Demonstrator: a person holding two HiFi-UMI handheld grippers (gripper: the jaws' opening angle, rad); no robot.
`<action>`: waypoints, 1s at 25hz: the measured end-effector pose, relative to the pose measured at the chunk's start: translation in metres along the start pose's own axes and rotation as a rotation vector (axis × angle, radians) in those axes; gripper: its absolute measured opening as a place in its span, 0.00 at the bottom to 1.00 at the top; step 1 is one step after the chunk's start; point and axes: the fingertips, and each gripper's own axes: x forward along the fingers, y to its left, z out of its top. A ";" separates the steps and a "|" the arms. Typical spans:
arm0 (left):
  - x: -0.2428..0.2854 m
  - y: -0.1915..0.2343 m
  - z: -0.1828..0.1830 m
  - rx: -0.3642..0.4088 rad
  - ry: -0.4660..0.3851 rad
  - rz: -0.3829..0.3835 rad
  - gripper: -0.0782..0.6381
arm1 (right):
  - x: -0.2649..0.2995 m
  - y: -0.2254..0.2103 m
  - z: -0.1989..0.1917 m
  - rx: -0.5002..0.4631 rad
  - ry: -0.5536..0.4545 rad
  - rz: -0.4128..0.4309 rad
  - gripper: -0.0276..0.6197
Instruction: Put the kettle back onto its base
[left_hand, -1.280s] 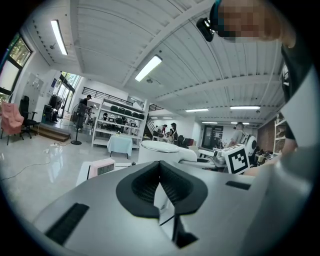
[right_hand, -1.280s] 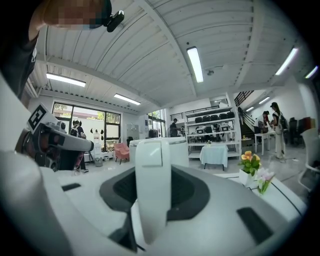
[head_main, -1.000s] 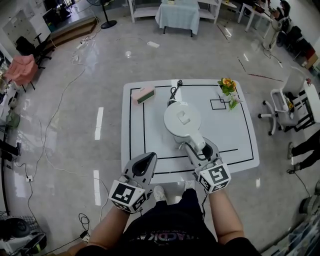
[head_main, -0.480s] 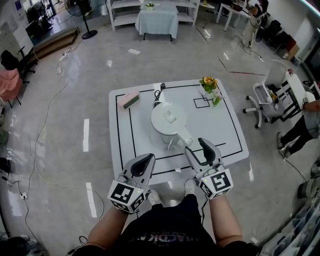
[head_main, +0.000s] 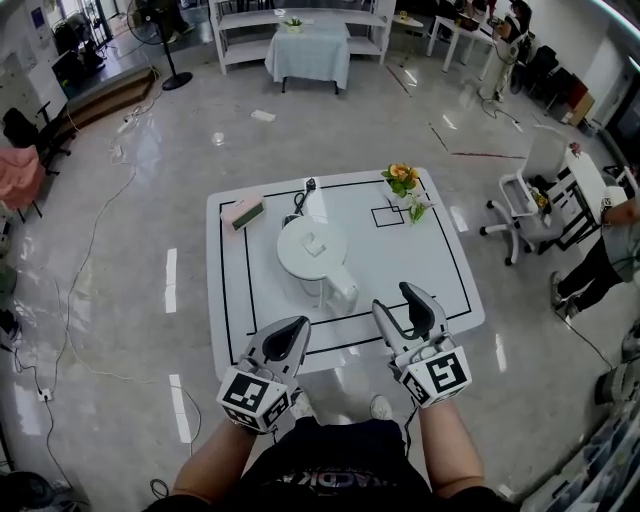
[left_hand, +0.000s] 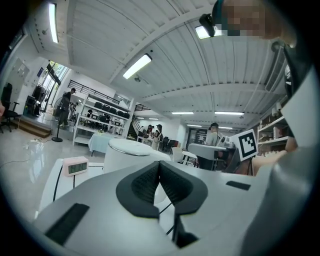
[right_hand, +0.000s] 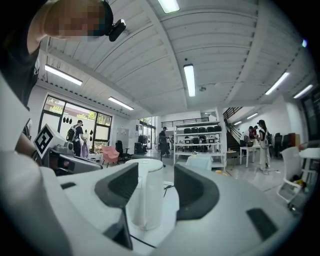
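A white kettle (head_main: 312, 250) stands upright in the middle of the white table (head_main: 440, 290), its handle (head_main: 341, 288) turned toward me and its cord (head_main: 303, 195) running to the far edge. The kettle body hides its base. My right gripper (head_main: 397, 302) hovers over the table's near edge, apart from the handle; its jaws have just been opening and nothing is between them. In the right gripper view the kettle (right_hand: 145, 192) shows beyond the open right gripper (right_hand: 155, 176). My left gripper (head_main: 288, 338) is shut and empty near the front edge, and the kettle (left_hand: 127, 152) lies ahead of it.
A pink clock (head_main: 243, 211) sits at the table's far left, and a vase of flowers (head_main: 402, 180) at the far right beside a small taped square (head_main: 385, 213). Black tape lines frame the tabletop. An office chair (head_main: 525, 205) and a person (head_main: 608, 245) are to the right.
The right gripper was closed around the kettle's handle; it has let go, opened and drawn back and up toward me. The left gripper has also pulled back. The kettle stays standing.
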 end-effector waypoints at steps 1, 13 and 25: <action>0.003 -0.004 0.000 0.001 -0.003 0.012 0.12 | -0.003 -0.005 0.000 0.003 -0.003 0.009 0.37; 0.041 -0.108 -0.005 0.011 -0.030 0.186 0.12 | -0.072 -0.069 0.001 0.026 -0.014 0.216 0.28; 0.034 -0.206 -0.027 0.015 -0.042 0.365 0.12 | -0.144 -0.078 -0.006 0.040 0.006 0.439 0.05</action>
